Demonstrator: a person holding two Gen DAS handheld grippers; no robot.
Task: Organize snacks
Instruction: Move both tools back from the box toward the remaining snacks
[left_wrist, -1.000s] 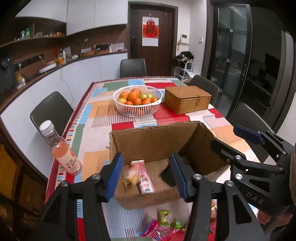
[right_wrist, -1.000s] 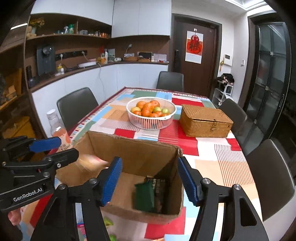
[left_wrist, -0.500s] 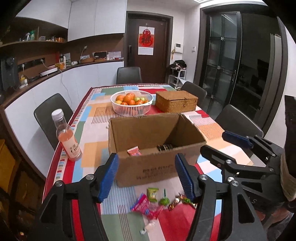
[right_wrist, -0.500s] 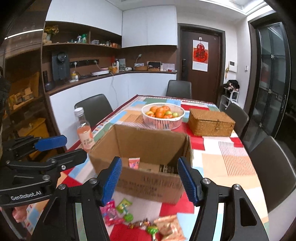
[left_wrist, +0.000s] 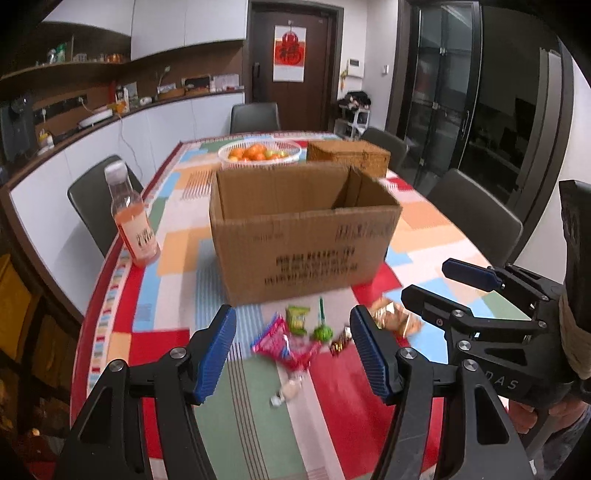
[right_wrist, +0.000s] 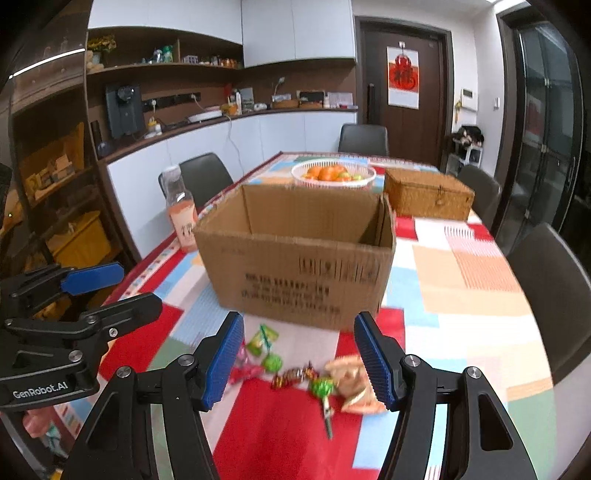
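Observation:
An open cardboard box (left_wrist: 303, 229) stands on the patchwork table; it also shows in the right wrist view (right_wrist: 299, 254). Loose snacks lie in front of it: a pink packet (left_wrist: 286, 343), a green packet (left_wrist: 297, 319), a green lollipop (left_wrist: 322, 332) and an orange packet (left_wrist: 395, 319). In the right wrist view they are the lollipop (right_wrist: 322, 391), wrapped candies (right_wrist: 293, 374) and the orange packet (right_wrist: 351, 384). My left gripper (left_wrist: 293, 354) is open and empty above the snacks. My right gripper (right_wrist: 299, 360) is open and empty, also above them.
A bottle of pink drink (left_wrist: 131, 218) stands near the table's left edge. A white basket of oranges (left_wrist: 258, 153) and a wicker box (left_wrist: 349, 157) sit behind the carton. Dark chairs (left_wrist: 476, 218) surround the table. The other gripper shows at each view's side.
Both grippers have drawn back from over the box and dropped lower. The box's inside is now out of sight and the loose snacks lie between the fingers.

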